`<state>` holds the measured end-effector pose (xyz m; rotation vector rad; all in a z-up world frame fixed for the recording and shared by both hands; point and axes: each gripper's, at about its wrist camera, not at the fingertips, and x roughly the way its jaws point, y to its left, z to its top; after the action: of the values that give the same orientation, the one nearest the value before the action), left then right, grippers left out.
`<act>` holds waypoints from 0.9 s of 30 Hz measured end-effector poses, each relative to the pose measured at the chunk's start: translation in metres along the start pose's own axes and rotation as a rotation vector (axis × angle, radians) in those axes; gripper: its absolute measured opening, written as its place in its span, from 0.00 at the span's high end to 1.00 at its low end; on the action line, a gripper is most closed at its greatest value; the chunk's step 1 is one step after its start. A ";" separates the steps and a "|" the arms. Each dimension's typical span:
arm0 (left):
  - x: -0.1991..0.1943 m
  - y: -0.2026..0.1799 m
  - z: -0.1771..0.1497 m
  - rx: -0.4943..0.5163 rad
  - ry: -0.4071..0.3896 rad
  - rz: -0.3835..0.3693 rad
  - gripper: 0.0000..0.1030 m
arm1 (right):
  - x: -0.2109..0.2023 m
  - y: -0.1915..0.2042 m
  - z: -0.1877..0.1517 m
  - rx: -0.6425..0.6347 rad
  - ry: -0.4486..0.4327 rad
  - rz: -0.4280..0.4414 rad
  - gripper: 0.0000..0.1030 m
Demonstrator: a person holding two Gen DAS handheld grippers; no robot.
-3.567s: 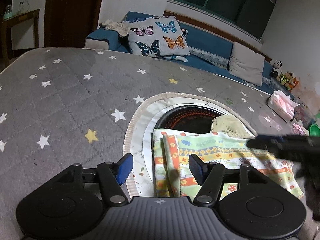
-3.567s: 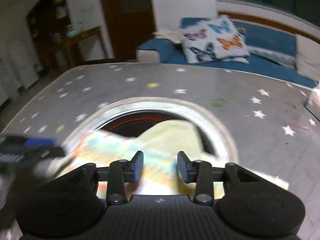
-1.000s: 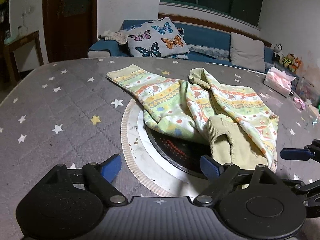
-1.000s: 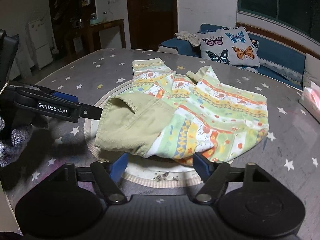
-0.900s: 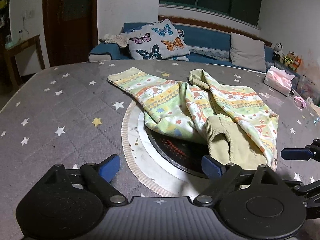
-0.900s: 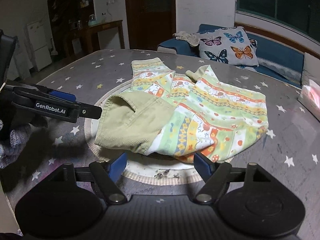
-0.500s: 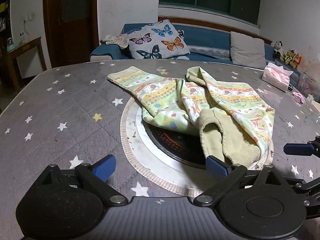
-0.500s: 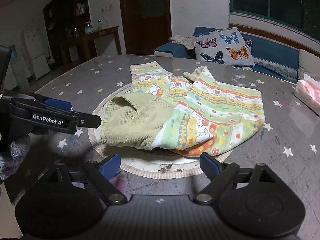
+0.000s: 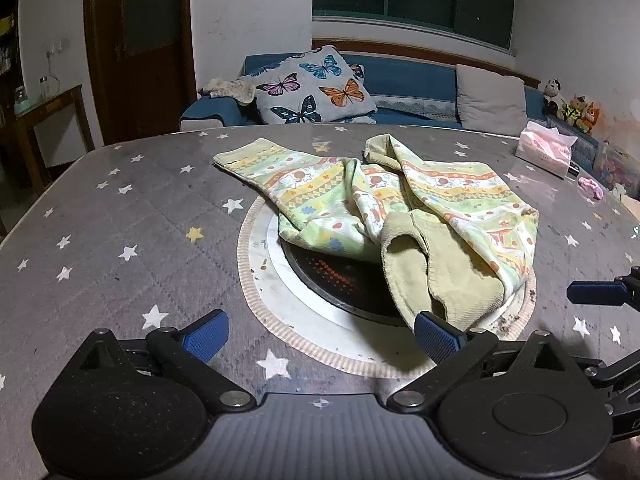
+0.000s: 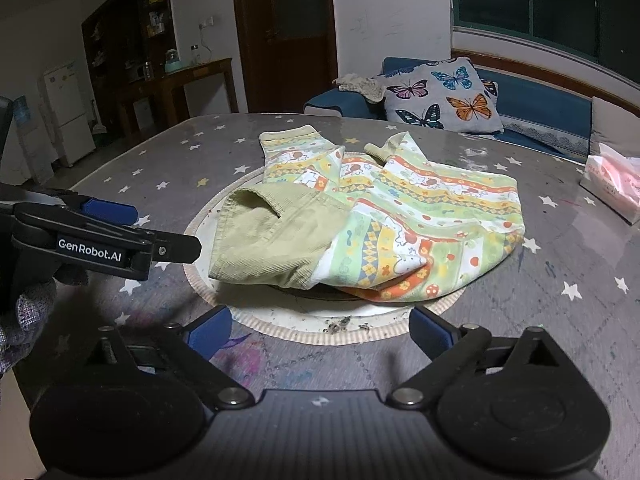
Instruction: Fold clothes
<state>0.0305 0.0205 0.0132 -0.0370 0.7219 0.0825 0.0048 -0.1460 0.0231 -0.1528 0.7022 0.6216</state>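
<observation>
A pair of child's patterned green, yellow and orange trousers (image 9: 440,200) lies crumpled on the grey star-print table (image 9: 120,216), over the round inset at its middle (image 9: 328,280). Its olive ribbed waistband (image 9: 432,280) faces me and the two legs point to the far side. It also shows in the right wrist view (image 10: 400,224). My left gripper (image 9: 320,334) is open and empty, short of the waistband. My right gripper (image 10: 320,332) is open and empty, in front of the trousers. The left gripper shows at the left of the right wrist view (image 10: 120,236).
A pink tissue pack (image 9: 544,152) lies at the table's far right, with a small pink item (image 9: 592,188) nearby. Behind the table stands a blue sofa with a butterfly pillow (image 9: 316,92) and a grey cushion (image 9: 492,100). A wooden side table (image 10: 184,80) stands at far left.
The trousers were laid out from a folded bundle to a spread, crumpled heap on the table. Both grippers have let go, opened wider and pulled back toward me over the last second.
</observation>
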 end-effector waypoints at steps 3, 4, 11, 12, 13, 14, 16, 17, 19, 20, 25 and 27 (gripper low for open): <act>-0.001 -0.001 -0.002 0.008 -0.002 0.007 0.02 | 0.000 0.002 -0.002 -0.003 0.001 -0.003 0.04; -0.002 -0.001 -0.003 0.009 -0.003 0.008 0.02 | 0.000 0.002 -0.002 -0.004 0.002 -0.004 0.03; -0.004 -0.001 -0.007 0.011 -0.006 0.012 0.01 | 0.000 0.004 -0.004 -0.001 0.006 -0.008 0.02; -0.004 -0.002 -0.007 0.012 -0.005 0.013 0.01 | 0.001 0.004 -0.004 -0.001 0.006 -0.009 0.02; -0.003 -0.002 -0.008 0.012 -0.004 0.013 0.01 | 0.001 0.003 -0.004 0.000 0.006 -0.009 0.02; -0.003 -0.002 -0.008 0.013 -0.004 0.014 0.01 | 0.001 0.003 -0.004 0.001 0.006 -0.010 0.02; -0.003 -0.002 -0.008 0.013 -0.003 0.015 0.01 | 0.001 0.003 -0.003 0.001 0.005 -0.009 0.02; -0.003 -0.002 -0.008 0.013 -0.002 0.017 0.00 | 0.001 0.003 -0.003 0.001 0.005 -0.009 0.02; -0.002 -0.002 -0.007 0.014 0.000 0.020 0.00 | 0.002 0.003 -0.002 0.002 0.006 -0.009 0.02; -0.001 -0.002 -0.007 0.015 0.002 0.020 0.00 | 0.003 0.003 -0.002 0.002 0.007 -0.010 0.02; 0.003 -0.002 -0.006 0.018 0.010 0.029 0.00 | 0.005 0.001 0.000 0.000 0.009 -0.014 0.00; 0.005 -0.002 -0.005 0.017 0.012 0.032 0.00 | 0.006 0.001 0.002 0.000 0.010 -0.013 0.00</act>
<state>0.0311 0.0188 0.0067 -0.0094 0.7355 0.1065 0.0094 -0.1417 0.0205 -0.1606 0.7097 0.6084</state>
